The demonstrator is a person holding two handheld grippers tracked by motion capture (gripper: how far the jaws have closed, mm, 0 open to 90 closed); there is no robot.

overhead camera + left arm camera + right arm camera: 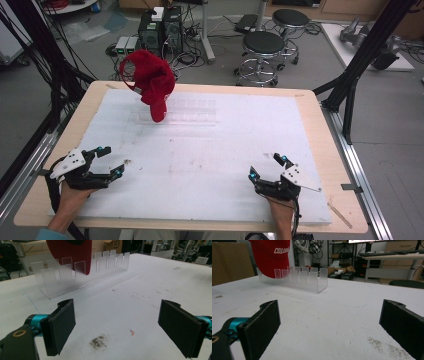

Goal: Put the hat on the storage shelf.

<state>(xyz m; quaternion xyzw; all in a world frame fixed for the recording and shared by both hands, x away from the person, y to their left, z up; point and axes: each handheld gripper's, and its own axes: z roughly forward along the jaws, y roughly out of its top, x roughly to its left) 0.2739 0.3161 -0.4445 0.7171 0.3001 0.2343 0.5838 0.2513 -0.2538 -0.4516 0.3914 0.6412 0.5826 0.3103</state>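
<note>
Because the red cap (151, 82) stands in the clear rack (175, 112) far away, both the left gripper (111, 161) and the right gripper (267, 166) wait wide open, holding nothing.

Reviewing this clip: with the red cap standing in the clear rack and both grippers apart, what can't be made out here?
- Red cap: right gripper view's top edge cuts its crown; lettering runs off past "COLOR".
- Cap's brim: in the left gripper view, blurred behind the clear rack.
- Which slot holds it: the high view is too small.
- Left gripper, right gripper: handles hidden by hands.
</note>
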